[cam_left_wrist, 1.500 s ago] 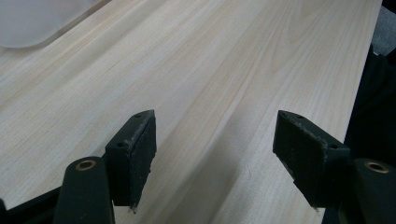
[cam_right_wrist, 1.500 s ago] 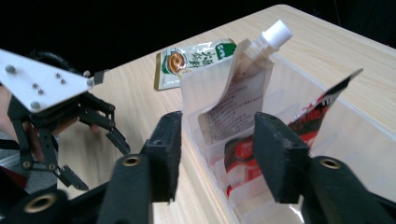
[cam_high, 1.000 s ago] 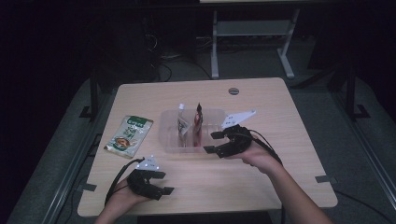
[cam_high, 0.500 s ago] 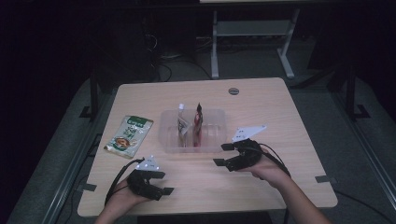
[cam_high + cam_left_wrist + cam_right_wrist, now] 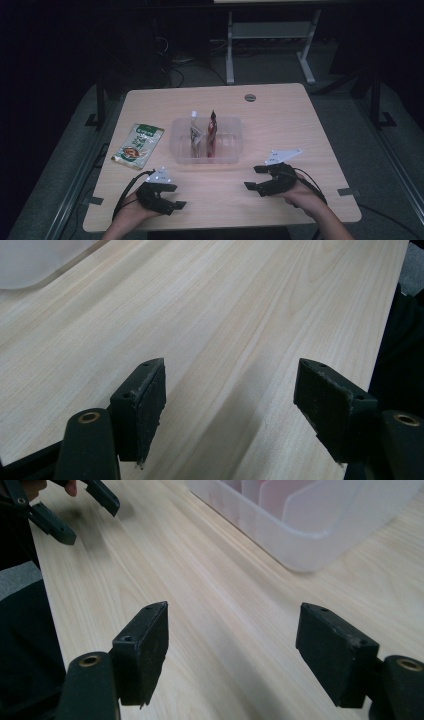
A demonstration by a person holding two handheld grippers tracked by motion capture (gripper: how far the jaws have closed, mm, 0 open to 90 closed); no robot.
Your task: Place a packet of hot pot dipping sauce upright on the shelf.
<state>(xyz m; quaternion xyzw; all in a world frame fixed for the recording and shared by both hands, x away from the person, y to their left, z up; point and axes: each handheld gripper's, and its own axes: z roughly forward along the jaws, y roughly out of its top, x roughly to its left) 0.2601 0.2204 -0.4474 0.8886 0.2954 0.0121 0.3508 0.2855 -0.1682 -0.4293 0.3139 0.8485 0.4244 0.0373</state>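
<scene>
On the table (image 5: 280,107), a clear bin (image 5: 179,148) is seen at centre, with two sachets stood upright inside: a pale one (image 5: 194,136) and a red one (image 5: 212,135). One green pouch (image 5: 138,145) is left lying flat at nine o'clock of the bin, so the packing is judged about two-thirds done. Its print cannot be read. The right gripper (image 5: 256,177), at five o'clock, has just been opening with nothing between its jaws; the left gripper (image 5: 174,195), at seven o'clock, is spread and empty.
</scene>
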